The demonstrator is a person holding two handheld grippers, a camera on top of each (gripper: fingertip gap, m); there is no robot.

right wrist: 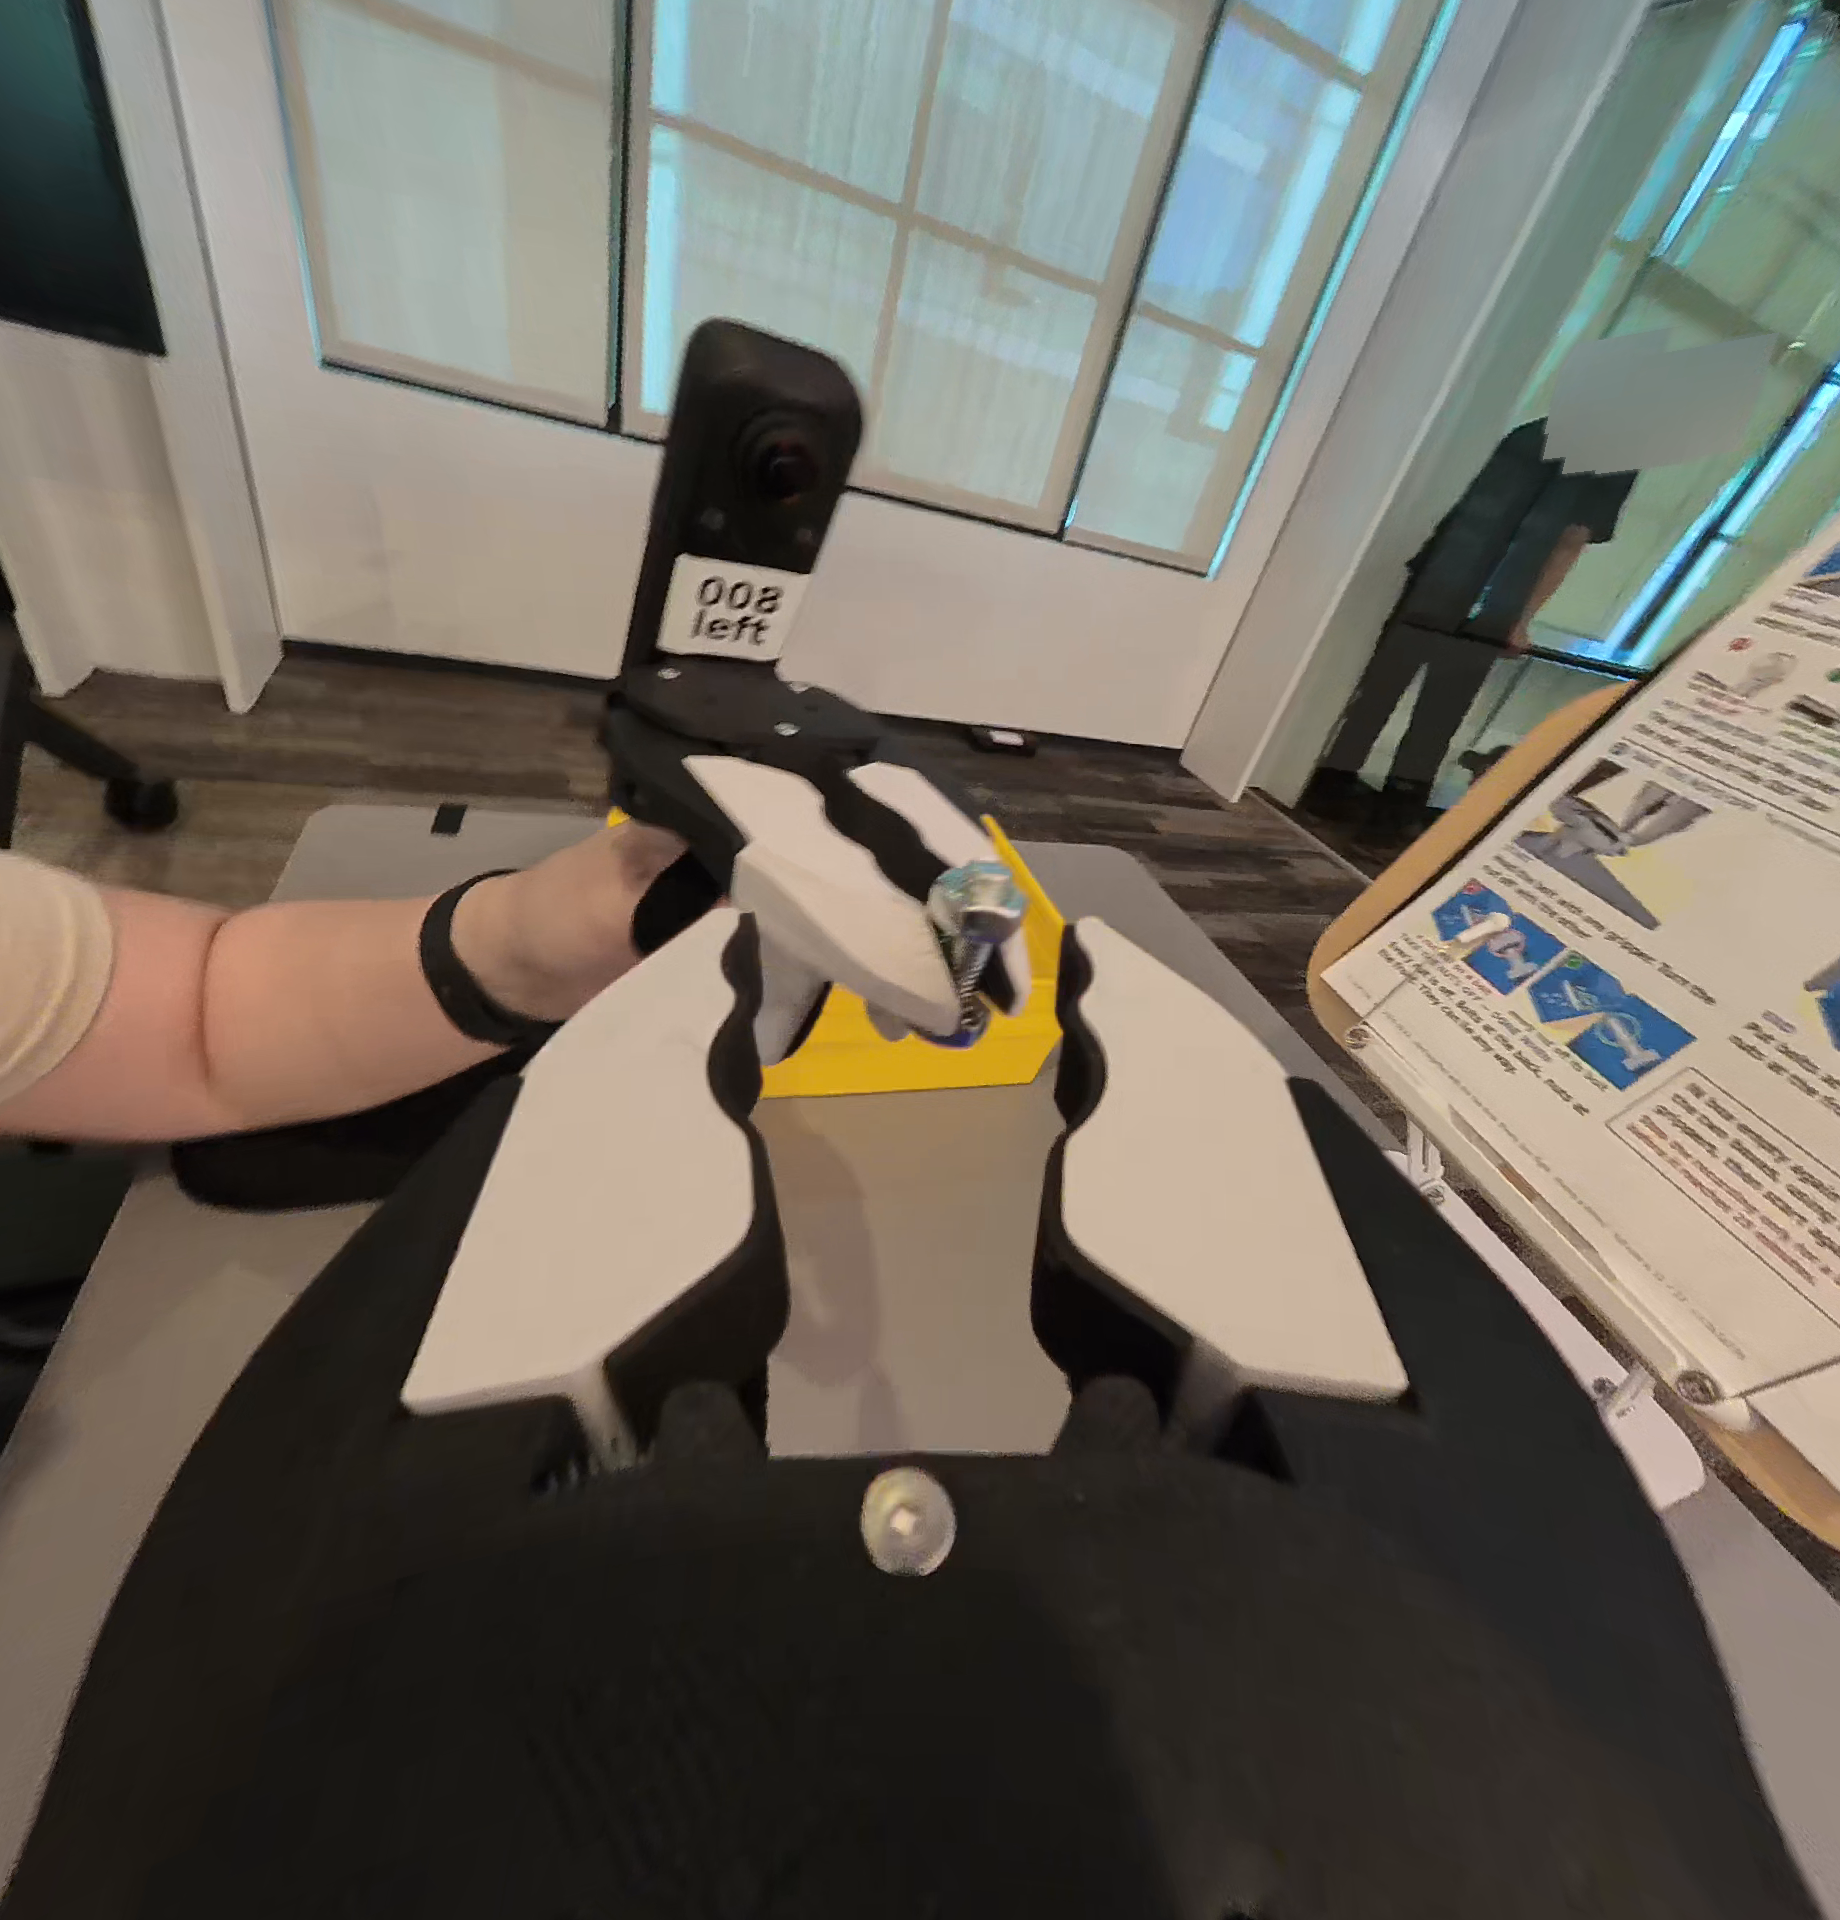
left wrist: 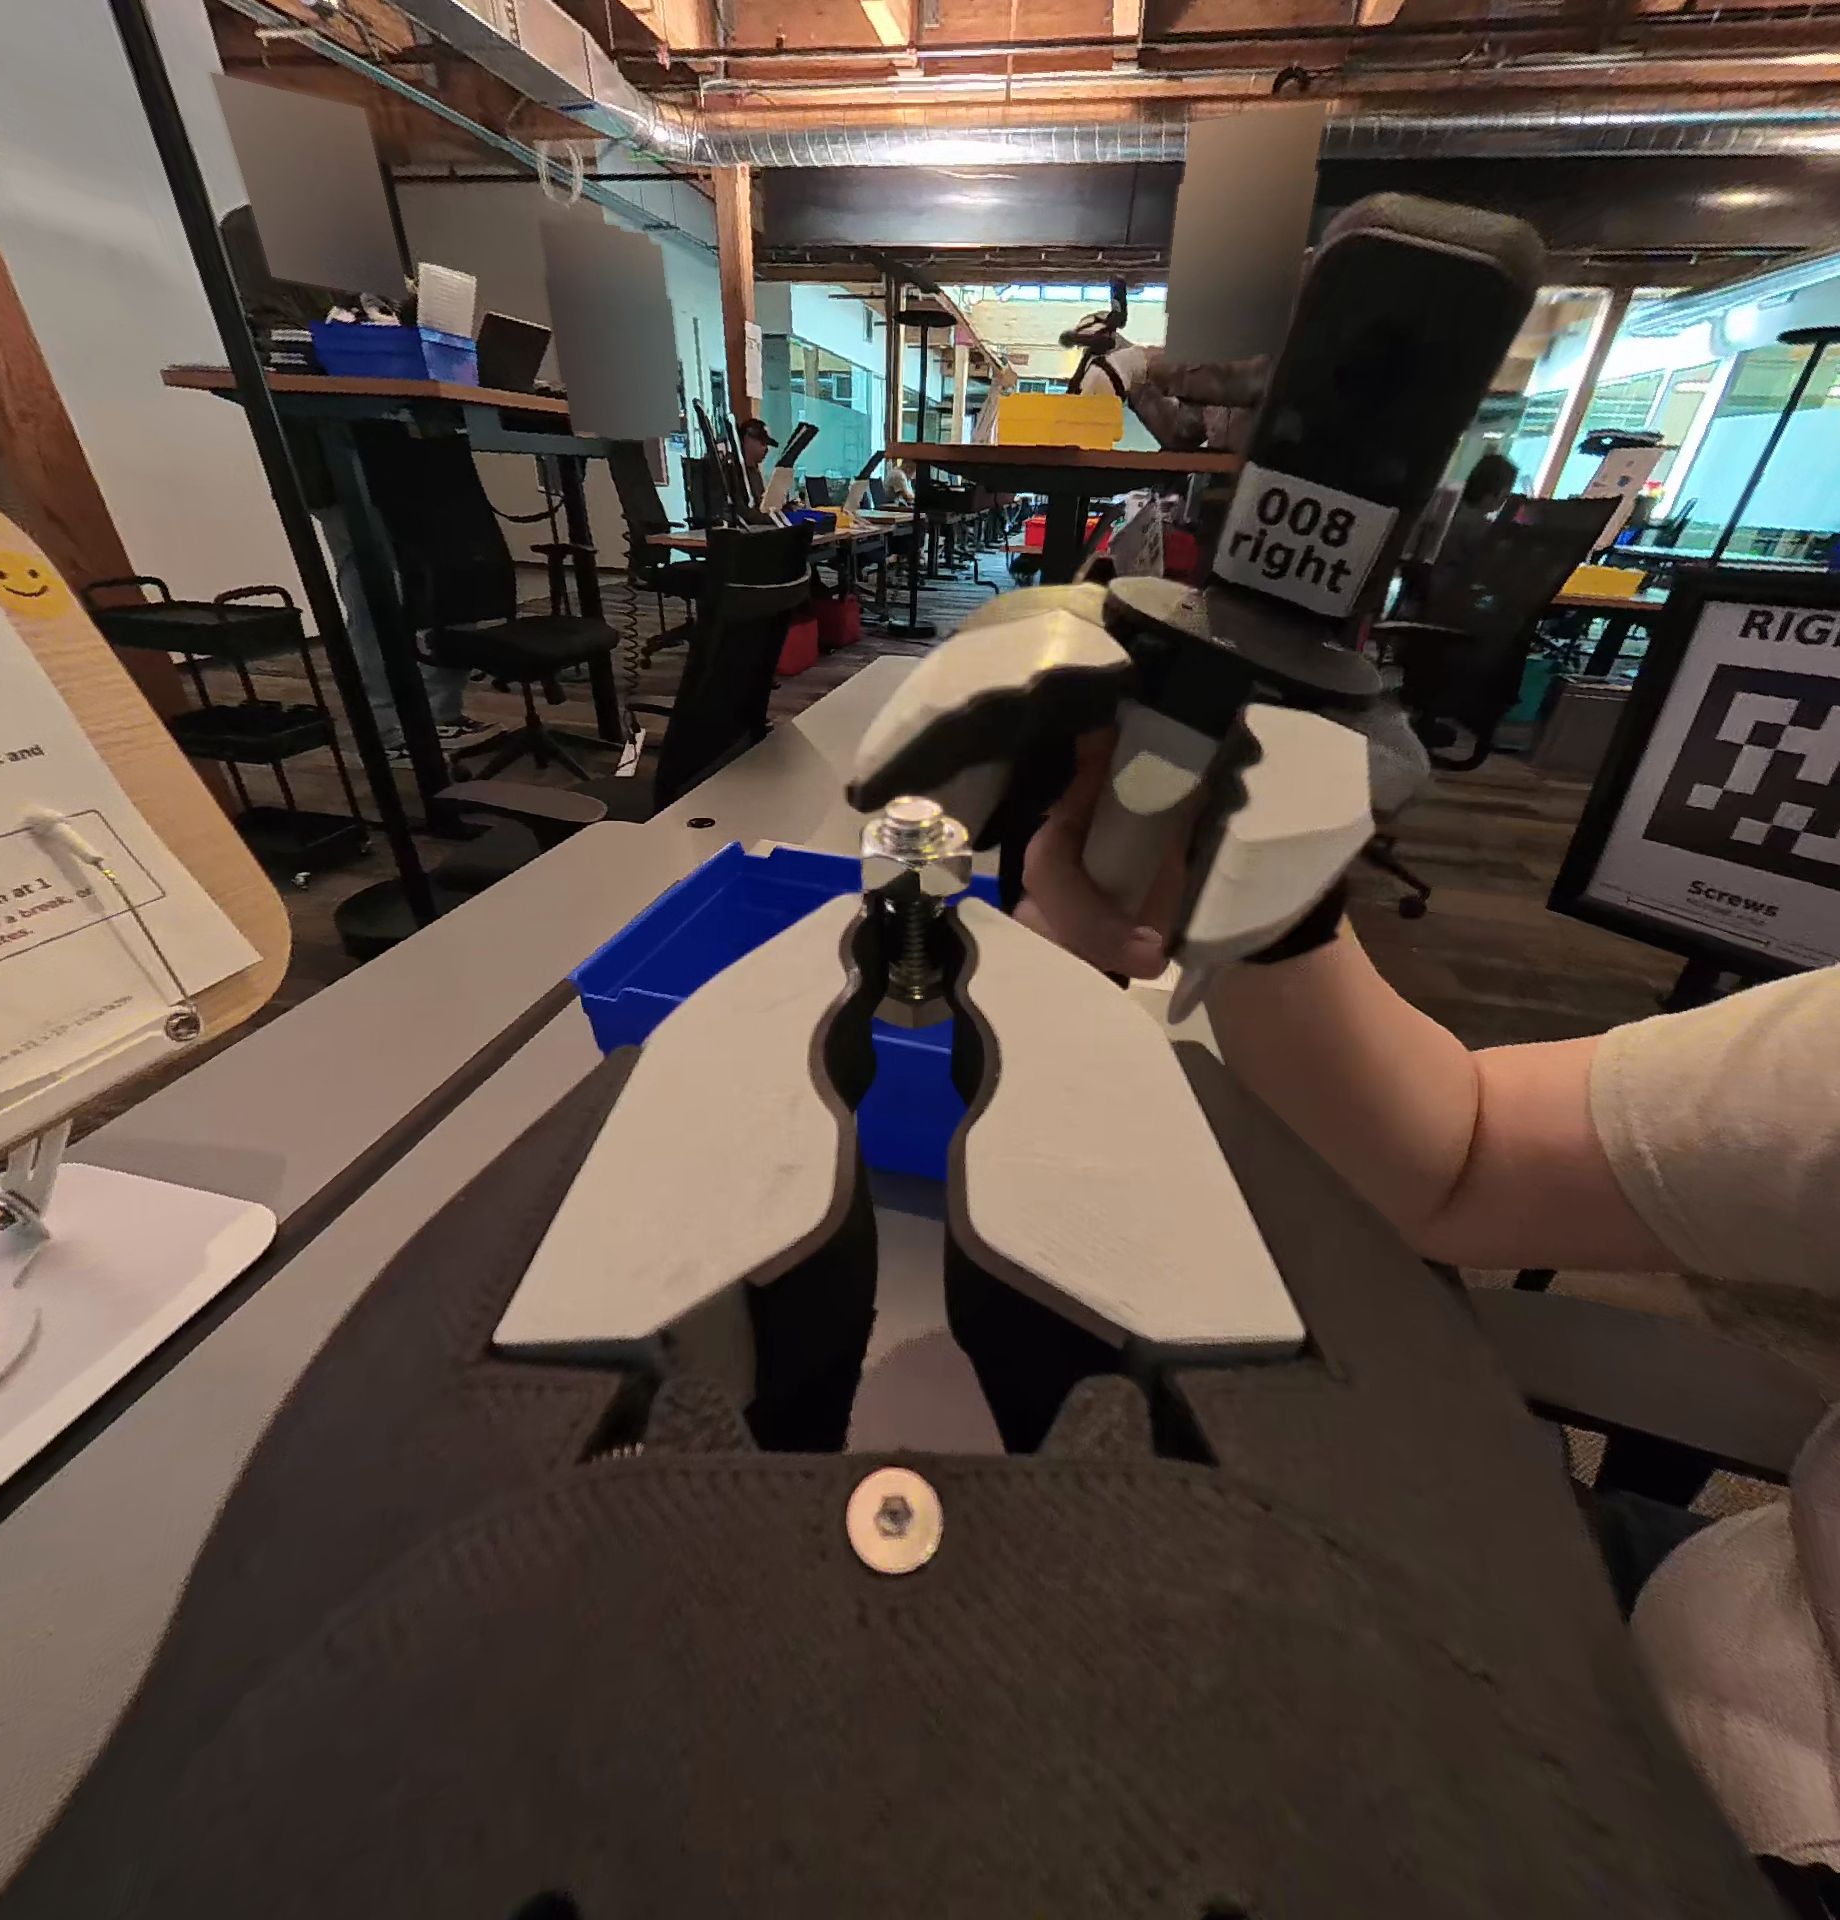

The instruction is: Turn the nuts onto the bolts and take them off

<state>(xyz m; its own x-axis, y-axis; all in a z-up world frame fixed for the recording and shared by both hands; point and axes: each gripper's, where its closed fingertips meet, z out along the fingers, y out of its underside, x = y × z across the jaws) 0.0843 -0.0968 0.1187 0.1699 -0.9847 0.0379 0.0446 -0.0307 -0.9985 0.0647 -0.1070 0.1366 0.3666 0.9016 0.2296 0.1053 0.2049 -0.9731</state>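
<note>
My left gripper [left wrist: 911, 920] is shut on a steel bolt [left wrist: 913, 951] and holds it upright above the table. A silver hex nut [left wrist: 916, 862] sits near the top of the bolt's thread, just past my fingertips. My right gripper [right wrist: 911, 951] is open and empty, its jaws wide apart, close beside the nut without touching it. In the left wrist view the right gripper [left wrist: 1030, 888] shows up and to the right of the nut. In the right wrist view the left gripper [right wrist: 963, 987] shows with the bolt [right wrist: 970, 961] and nut [right wrist: 973, 899] at its tip.
A blue bin [left wrist: 708, 935] stands on the grey table [left wrist: 396, 1091] behind the bolt. A yellow bin [right wrist: 895, 1060] stands behind the left gripper. Instruction boards on stands are at the table's sides [left wrist: 85, 935] [right wrist: 1622, 1039]. A marker sign [left wrist: 1768, 769] stands at the right. My left and right fingertips are right by each other.
</note>
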